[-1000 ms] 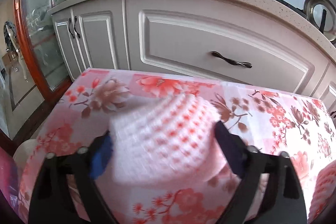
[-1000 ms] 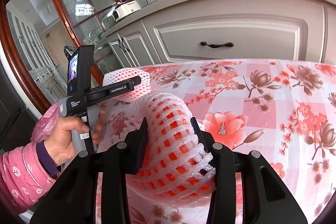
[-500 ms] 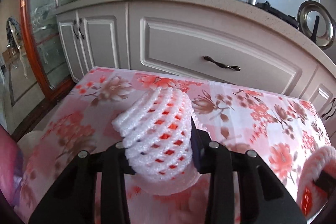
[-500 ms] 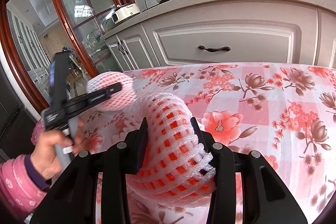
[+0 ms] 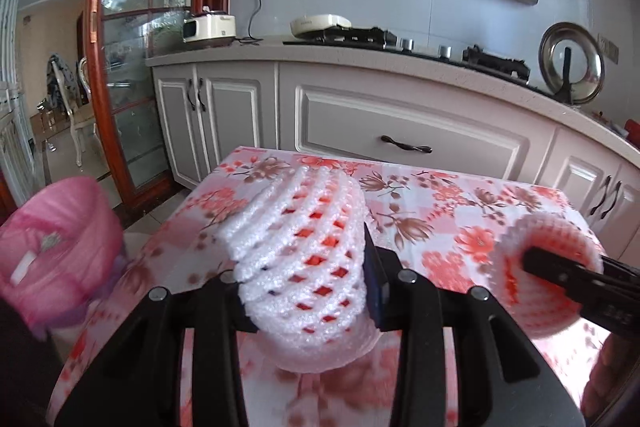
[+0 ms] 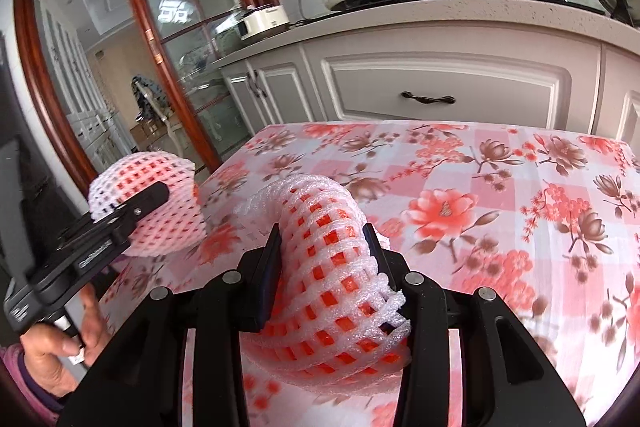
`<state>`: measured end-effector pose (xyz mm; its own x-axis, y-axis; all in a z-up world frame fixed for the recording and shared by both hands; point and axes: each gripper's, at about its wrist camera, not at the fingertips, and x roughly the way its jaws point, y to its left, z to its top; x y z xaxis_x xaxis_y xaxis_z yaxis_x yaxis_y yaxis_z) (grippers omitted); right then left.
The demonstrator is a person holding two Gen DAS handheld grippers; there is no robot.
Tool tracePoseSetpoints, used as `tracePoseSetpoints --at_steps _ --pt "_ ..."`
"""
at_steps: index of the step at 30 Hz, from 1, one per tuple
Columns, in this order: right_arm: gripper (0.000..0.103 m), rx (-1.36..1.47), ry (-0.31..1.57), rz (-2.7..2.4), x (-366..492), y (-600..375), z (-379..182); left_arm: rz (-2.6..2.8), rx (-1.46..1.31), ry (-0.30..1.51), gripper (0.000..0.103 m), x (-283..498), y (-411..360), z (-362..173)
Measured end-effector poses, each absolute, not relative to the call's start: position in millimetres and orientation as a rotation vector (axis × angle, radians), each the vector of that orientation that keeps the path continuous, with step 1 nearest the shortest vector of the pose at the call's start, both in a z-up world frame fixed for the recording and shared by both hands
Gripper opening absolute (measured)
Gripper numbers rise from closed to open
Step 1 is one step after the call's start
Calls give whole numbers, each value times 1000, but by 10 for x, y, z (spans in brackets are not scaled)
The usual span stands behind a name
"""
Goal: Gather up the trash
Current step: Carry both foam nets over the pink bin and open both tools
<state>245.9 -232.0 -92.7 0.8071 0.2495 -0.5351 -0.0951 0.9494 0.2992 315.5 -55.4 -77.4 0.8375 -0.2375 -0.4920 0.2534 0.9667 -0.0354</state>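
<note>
Both tongs are busy. The left gripper is clamped tight on a white foam net, held above the left edge of the table with the flowery pink cloth. The right gripper is squeezed shut on a second foam net, over the near part of the table. A pink trash bag sits off the table's left edge, down by the floor and blurry.

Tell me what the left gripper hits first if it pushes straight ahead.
Likely nothing soon: the left gripper, shut on its foam net, points over the table toward the cabinet drawer. Depth unclear.
</note>
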Motion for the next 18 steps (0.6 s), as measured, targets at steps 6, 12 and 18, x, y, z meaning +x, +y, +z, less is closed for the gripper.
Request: tracePoseSetpoints --at_steps 6,12,18 --pt "38 237 611 227 2172 -2071 -884 -250 28 483 36 2532 -342 -658" --pt "38 208 610 259 1972 -1827 -841 -233 37 470 37 2051 -187 -658" --pt "38 165 614 298 1881 -1551 -780 -217 29 469 37 1729 18 -694"
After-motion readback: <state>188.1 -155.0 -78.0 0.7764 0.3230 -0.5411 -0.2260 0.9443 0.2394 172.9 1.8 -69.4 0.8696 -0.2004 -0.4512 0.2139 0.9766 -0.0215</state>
